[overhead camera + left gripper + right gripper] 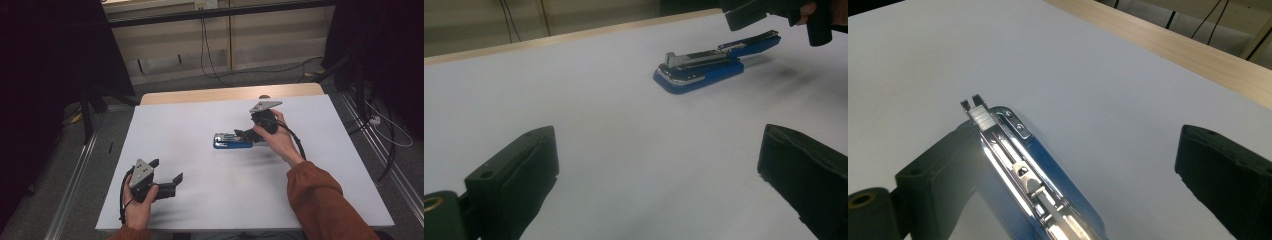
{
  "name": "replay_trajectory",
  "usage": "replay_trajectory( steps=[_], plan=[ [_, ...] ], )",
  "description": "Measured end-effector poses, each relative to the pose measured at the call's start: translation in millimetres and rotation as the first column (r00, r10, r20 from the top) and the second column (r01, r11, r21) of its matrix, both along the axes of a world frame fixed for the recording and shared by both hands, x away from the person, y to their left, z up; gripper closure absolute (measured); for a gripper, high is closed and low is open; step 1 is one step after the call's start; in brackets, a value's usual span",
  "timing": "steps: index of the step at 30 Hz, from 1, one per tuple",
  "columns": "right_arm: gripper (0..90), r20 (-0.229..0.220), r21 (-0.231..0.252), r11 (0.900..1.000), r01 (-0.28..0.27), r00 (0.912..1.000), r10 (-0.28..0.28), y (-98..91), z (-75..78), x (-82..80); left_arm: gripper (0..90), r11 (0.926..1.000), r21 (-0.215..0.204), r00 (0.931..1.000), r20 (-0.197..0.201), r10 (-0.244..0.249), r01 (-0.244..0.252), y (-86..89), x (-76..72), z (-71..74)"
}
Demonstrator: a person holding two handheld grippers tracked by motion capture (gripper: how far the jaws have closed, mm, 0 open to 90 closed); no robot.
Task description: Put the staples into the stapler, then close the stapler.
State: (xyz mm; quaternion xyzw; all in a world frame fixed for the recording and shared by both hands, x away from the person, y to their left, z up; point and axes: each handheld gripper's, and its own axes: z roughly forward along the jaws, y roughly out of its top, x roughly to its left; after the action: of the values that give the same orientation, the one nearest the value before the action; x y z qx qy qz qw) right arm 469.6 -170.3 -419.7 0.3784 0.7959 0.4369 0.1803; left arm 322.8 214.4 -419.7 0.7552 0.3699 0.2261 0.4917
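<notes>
A blue stapler (230,141) lies flat near the middle of the white table (180,115), its shiny metal staple track facing up. My right gripper (243,134) hovers over the stapler's right end, held from the right, its jaws wide open. In the right gripper view the stapler (1033,170) runs up between the jaws of the right gripper (1073,150), close against the left jaw and well clear of the right one. My left gripper (167,170) rests open at the table's front left with nothing in it. The left gripper view shows the stapler (704,67) far ahead of the left gripper (656,150).
A pale wooden strip (225,93) borders the table's far edge. Cables (210,55) hang and trail on the floor behind it. Metal rails (75,175) run along the floor on both sides. An orange sleeve (325,200) reaches in from the bottom right.
</notes>
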Motion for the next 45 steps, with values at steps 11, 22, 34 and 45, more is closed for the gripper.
replay_trajectory(
  steps=[11,22,34,45],
  plan=[
    [5.8,0.030,0.008,0.9963,0.086,0.9958,-0.086,-15.9,-0.1,-16.0,3.2,1.0000,-0.007,1.0000,-0.004,0.007,-0.007,2.9,0.7,-0.6],
    [4.7,0.056,0.023,0.9876,0.155,0.9861,-0.156,-35.0,-4.9,-36.6,3.2,1.0000,-0.001,1.0000,0.007,0.005,-0.005,0.1,-1.1,1.0],
    [4.1,0.091,0.040,0.9811,0.189,0.9771,-0.192,-50.7,-5.6,-56.2,3.2,0.9992,0.002,0.9992,0.013,0.039,-0.039,3.0,-1.1,1.5],
    [3.5,0.105,0.062,0.9738,0.219,0.9689,-0.224,-70.4,-4.1,-71.5,4.7,0.9994,-0.009,0.9992,-0.022,0.035,-0.035,5.0,3.9,-1.0]
  ],
)
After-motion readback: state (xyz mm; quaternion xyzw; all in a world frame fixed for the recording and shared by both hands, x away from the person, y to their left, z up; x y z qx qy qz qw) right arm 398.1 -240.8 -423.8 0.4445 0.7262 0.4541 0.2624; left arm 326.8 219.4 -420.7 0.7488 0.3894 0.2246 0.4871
